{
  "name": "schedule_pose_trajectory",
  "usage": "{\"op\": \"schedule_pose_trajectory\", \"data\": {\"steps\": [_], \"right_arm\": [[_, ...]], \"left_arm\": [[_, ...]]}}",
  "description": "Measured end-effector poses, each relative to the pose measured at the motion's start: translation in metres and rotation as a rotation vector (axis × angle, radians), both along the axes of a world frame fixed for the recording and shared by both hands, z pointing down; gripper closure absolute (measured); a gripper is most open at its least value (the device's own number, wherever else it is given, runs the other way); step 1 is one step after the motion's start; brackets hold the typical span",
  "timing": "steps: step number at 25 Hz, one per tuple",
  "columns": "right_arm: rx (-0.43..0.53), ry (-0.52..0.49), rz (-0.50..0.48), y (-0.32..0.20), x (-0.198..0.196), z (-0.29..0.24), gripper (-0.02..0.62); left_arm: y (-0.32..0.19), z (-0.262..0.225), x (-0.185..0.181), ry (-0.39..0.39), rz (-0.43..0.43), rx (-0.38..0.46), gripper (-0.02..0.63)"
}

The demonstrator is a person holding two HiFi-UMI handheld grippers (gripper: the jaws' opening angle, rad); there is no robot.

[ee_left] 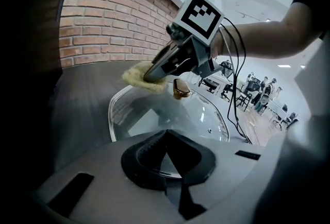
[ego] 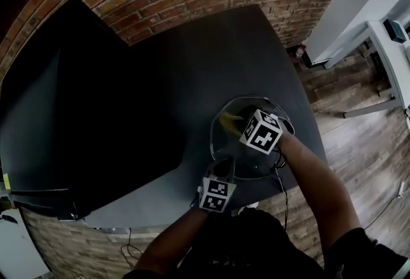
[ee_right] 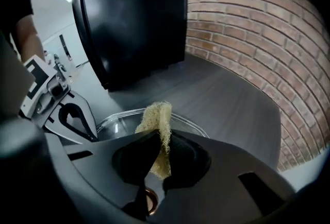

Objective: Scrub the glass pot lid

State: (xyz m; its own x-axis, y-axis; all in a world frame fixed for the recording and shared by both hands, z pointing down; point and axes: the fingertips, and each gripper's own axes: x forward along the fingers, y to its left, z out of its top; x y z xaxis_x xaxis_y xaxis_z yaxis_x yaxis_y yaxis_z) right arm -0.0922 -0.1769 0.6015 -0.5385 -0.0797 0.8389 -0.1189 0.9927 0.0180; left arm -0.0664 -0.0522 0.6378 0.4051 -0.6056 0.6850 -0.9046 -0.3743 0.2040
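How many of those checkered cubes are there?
2. One black-and-white cube tops the left gripper clamping the round glass pot lid; the other tops the right gripper holding a yellow scrub pad.

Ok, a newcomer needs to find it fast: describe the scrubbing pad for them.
On the dark table lies a glass pot lid. The scrubbing pad is clamped in the right gripper, by the lid's knob; it alone is yellow and fibrous.

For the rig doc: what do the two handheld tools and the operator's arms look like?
Both the left tool and right tool have grey bodies, black jaws and a white cube with black square markers. A black cable trails from the right one. Forearms bare; dark short sleeves.
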Motion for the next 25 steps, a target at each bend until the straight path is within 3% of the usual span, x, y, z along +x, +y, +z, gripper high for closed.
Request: {"op": "schedule_pose_trajectory", "data": {"steps": [4,8,17,25], "right_arm": [[-0.002,0.073,-0.13,0.012,-0.009,0.016,0.548],[-0.032,0.085,-0.128,0.007,-0.008,0.021,0.548],[-0.124,0.037,0.069,-0.02,0.014,0.022,0.546],[-0.151,-0.003,0.27,-0.043,0.06,0.02,0.546]], "left_arm": [[0.001,-0.001,0.0,0.003,0.003,0.0,0.572],[0.0,-0.003,-0.001,0.006,0.001,-0.018,0.572],[-0.001,-0.003,-0.001,0.005,-0.01,-0.032,0.572],[-0.001,-0.002,-0.001,0.002,-0.032,-0.035,0.572]]}}
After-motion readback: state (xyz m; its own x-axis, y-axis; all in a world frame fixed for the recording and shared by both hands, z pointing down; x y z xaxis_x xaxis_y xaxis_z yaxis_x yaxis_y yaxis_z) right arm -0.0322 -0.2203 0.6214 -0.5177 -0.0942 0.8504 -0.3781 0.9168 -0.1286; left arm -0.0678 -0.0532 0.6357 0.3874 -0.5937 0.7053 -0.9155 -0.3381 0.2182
